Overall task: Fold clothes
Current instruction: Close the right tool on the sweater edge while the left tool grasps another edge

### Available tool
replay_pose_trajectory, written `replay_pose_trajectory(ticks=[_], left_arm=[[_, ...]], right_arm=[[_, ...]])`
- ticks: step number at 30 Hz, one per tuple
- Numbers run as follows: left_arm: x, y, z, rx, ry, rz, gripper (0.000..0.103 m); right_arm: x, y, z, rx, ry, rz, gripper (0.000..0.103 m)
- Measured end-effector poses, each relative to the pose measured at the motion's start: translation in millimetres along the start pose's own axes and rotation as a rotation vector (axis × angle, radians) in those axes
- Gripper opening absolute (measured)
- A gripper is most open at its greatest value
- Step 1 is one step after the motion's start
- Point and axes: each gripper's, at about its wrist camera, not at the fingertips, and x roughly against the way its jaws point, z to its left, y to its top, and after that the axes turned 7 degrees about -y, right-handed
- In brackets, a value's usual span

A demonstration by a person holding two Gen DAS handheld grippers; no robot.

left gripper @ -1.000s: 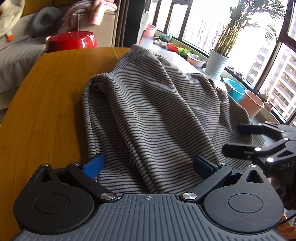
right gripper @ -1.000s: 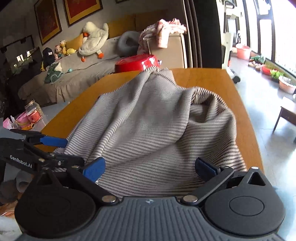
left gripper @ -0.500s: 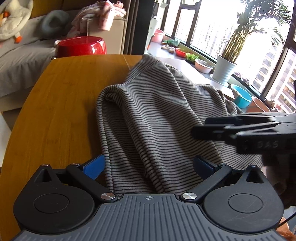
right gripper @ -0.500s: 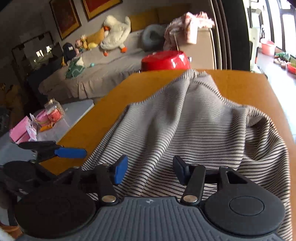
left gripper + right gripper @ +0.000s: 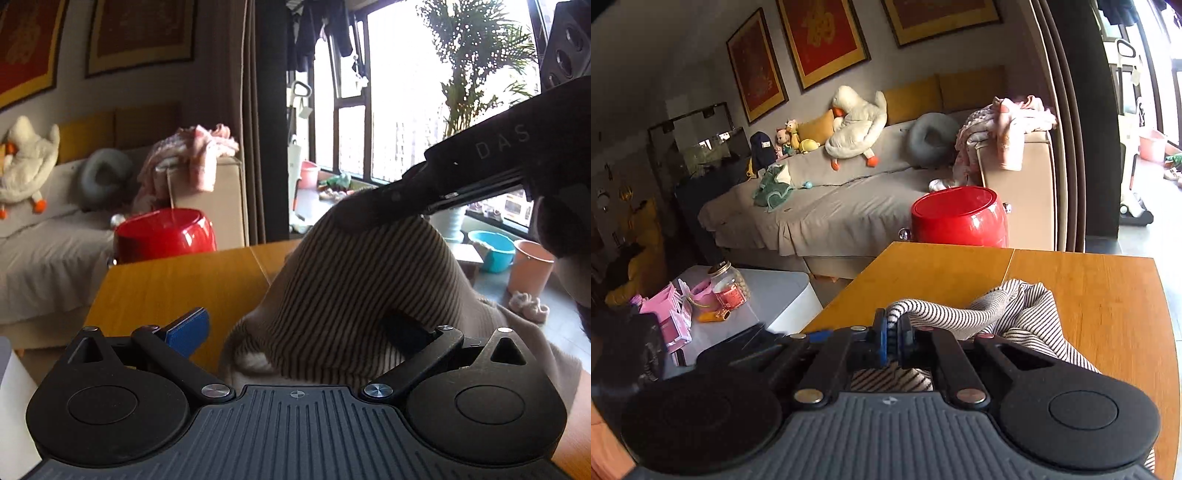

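Note:
A grey striped garment (image 5: 354, 280) lies bunched on the wooden table (image 5: 166, 280). Its top is pulled up into a peak. My right gripper (image 5: 356, 214) reaches in from the right and pinches that peak. In the right wrist view the right gripper (image 5: 894, 332) has its jaws closing tight, pads pressing a fold of the striped garment (image 5: 1027, 314), which trails down to the table (image 5: 1108, 295). My left gripper (image 5: 295, 326) stands open low in front of the cloth. Its blue left pad (image 5: 188, 328) is over bare wood, its right pad against the fabric.
A red round pot (image 5: 960, 221) stands just past the table's far edge, with a sofa (image 5: 831, 206) of cushions and soft toys behind it. A low grey side table (image 5: 775, 295) with pink items is at the left. Buckets (image 5: 491, 251) and a potted plant stand by the window.
My right gripper went from open to shut on the garment and lifted it into a peak. The left gripper rose and tilted upward, still open.

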Motion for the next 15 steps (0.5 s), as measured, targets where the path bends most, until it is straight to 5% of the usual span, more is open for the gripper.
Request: replay_pose_trajectory(ticks=[4,10,15], left_arm=[[-25,9,-7,-0.008,-0.033,-0.028,0.103],[-61,-10,-6,0.079,-0.101,0.124,0.103],[-67,-21,0,0.097,-0.133,0.156,0.103]], right_arm=[[-5,-1,-10,-0.013,-0.021,0.002,0.005],[-15,-12,-35,-0.075,-0.03,0.031,0.005],[-20,-20,-40,-0.092,-0.014,0.04,0.005]])
